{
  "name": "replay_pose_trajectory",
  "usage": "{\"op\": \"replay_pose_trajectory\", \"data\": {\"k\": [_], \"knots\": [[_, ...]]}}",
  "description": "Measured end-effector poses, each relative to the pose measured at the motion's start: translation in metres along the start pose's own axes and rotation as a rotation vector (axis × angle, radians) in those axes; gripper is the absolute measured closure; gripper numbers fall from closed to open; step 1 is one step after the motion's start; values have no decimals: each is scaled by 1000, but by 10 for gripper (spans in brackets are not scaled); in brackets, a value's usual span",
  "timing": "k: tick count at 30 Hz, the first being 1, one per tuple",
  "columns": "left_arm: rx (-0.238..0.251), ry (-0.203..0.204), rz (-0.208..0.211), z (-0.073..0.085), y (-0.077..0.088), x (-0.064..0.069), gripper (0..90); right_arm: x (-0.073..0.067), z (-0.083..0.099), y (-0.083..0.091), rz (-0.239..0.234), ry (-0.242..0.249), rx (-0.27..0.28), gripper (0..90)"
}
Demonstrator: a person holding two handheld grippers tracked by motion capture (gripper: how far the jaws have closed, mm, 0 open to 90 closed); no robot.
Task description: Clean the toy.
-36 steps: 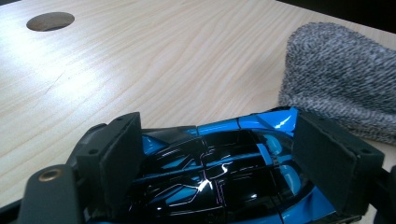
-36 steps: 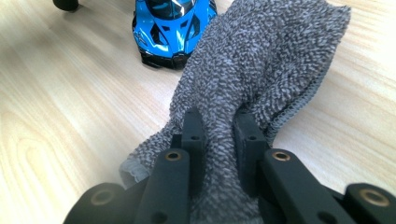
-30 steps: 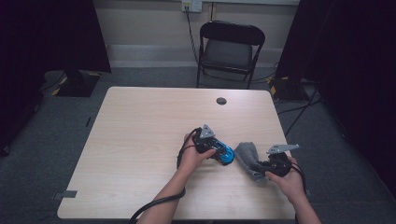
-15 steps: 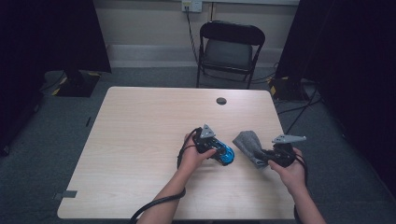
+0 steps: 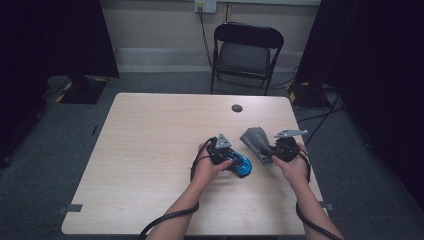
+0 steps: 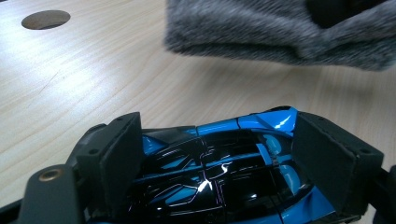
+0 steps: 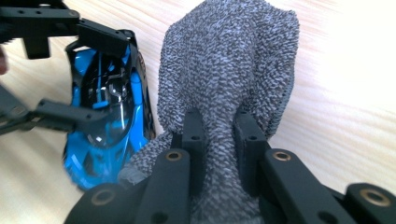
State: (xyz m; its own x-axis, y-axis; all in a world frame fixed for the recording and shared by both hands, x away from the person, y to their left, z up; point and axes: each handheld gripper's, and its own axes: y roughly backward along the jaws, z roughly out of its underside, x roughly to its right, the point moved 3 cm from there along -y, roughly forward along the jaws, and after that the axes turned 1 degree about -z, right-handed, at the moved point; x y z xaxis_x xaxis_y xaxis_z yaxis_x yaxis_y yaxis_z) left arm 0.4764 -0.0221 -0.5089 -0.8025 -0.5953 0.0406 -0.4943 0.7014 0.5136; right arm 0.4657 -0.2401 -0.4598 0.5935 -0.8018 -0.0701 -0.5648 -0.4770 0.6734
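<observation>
The left gripper (image 5: 227,156) was clamped across a blue and black toy car (image 6: 219,163) resting on the wooden table (image 5: 150,150), while the right gripper (image 7: 219,135) was closed tight on a bunched grey cloth (image 7: 229,70) just beside the car. A round hole (image 5: 237,108) lay farther up the tabletop, and a black folding chair (image 5: 247,52) stood beyond the far edge.

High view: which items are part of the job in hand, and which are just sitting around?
In the job:
- blue toy car, clamped between the left gripper jaws
- grey cloth, pinched by the right gripper, beside the car

Just about:
- folding chair behind the table
- round cable hole in the tabletop
- wall socket with its cable
</observation>
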Motion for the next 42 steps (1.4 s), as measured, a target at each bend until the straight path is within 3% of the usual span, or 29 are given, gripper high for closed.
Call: {"op": "replay_pose_trajectory", "data": {"k": [10,20,26,42], "knots": [[1,2,0,0,-1,3,170,-11,-12,-36,-44,60,-30,774],[0,2,0,0,-1,3,170,-14,-16,-60,-82,126,-74,773],[1,3,-1,0,-1,3,170,-17,-14,-73,-95,141,-103,769],[2,3,-6,0,-1,3,171,-14,-8,-70,-118,170,-103,769]]}}
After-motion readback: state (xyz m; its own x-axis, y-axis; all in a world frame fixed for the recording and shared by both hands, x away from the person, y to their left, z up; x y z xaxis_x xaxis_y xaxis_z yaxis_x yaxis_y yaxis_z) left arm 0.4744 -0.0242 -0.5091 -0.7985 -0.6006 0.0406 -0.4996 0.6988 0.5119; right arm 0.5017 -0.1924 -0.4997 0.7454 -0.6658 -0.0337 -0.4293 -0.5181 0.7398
